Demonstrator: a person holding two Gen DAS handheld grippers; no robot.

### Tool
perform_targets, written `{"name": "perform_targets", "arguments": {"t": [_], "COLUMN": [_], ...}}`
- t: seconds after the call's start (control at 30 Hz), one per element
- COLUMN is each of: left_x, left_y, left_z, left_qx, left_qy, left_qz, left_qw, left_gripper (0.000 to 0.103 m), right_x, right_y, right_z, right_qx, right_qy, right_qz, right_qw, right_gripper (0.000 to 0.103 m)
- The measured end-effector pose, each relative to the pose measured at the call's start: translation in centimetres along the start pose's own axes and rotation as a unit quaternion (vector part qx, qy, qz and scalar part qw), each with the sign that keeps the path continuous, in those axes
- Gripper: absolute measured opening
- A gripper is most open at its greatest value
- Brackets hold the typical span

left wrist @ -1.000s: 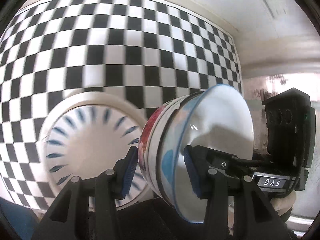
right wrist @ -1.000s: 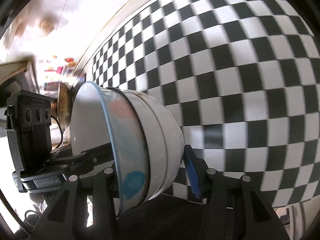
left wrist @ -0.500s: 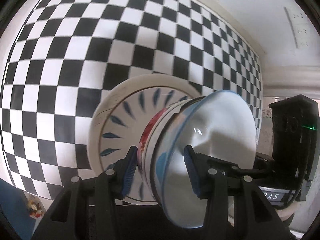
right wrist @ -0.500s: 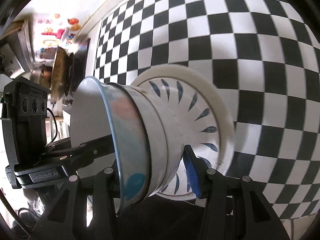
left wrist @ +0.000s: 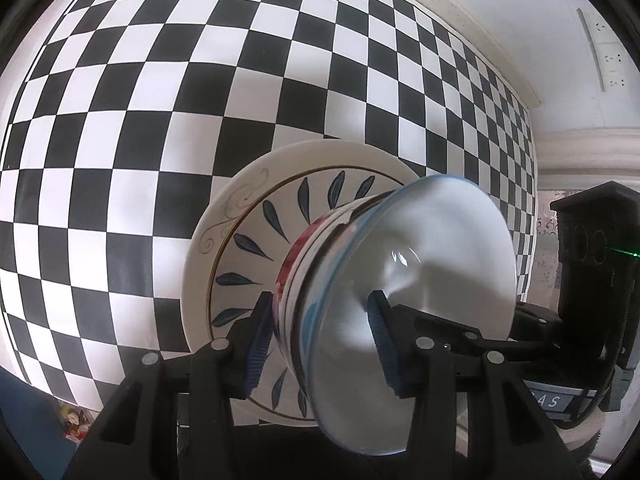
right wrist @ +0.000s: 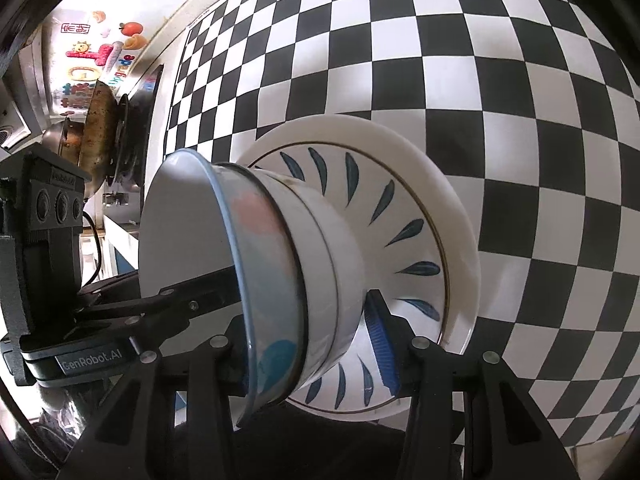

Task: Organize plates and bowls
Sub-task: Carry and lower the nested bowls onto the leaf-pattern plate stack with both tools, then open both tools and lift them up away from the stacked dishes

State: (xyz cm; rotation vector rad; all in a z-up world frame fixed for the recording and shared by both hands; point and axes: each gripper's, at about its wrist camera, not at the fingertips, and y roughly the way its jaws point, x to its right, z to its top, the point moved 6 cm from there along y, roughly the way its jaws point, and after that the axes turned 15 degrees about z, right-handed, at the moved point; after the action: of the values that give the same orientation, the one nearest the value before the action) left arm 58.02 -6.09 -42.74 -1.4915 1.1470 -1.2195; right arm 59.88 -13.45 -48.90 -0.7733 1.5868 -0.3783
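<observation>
Bowls (left wrist: 404, 280), nested as a stack, are clamped at opposite rims by the left tool (left wrist: 320, 340) and the right tool (right wrist: 308, 336) (its neighbour's housing reads "GenRobot.AI"). A second ago over bare checkered bench (left wrist: 120, 120), they now sit above the leaf-patterned plate (right wrist: 404, 208).

The stacked bowls (left wrist: 400, 300) hide the leaf-patterned plate (left wrist: 248, 240) toward four o'clock; whether they touch it can't be told; the wok (right wrist: 96, 132) at ten o'clock is partly hidden.
</observation>
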Motion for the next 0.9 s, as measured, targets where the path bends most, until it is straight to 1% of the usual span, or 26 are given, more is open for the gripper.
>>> {"name": "perform_targets", "arguments": {"t": [0.43, 0.53, 0.63, 0.77, 0.9], "left_x": [0.0, -0.1, -0.3, -0.7, -1.3], "left_y": [-0.5, -1.3, -2.6, -4.0, -5.9], "left_z": [0.0, 0.1, 0.1, -0.3, -0.9], "left_qx": [0.006, 0.017, 0.041, 0.064, 0.094], "left_qy": [0.010, 0.011, 0.018, 0.022, 0.022], "left_qz": [0.001, 0.010, 0.037, 0.062, 0.095], "left_qw": [0.9999, 0.9997, 0.9983, 0.9958, 0.9908], "left_gripper": [0.043, 0.043, 0.043, 0.043, 0.044], "right_x": [0.4, 0.2, -0.3, -1.2, -2.8], "right_y": [-1.1, -1.5, -2.3, -3.8, -5.7], "right_z": [-0.4, -0.5, -0.7, -1.3, -2.3], "right_qx": [0.012, 0.015, 0.024, 0.039, 0.060], "right_qy": [0.002, 0.000, -0.010, -0.032, -0.054], "right_qz": [-0.010, -0.015, -0.033, -0.080, -0.120], "right_qw": [1.000, 1.000, 0.999, 0.996, 0.990], "right_gripper": [0.048, 0.048, 0.048, 0.048, 0.048]}}
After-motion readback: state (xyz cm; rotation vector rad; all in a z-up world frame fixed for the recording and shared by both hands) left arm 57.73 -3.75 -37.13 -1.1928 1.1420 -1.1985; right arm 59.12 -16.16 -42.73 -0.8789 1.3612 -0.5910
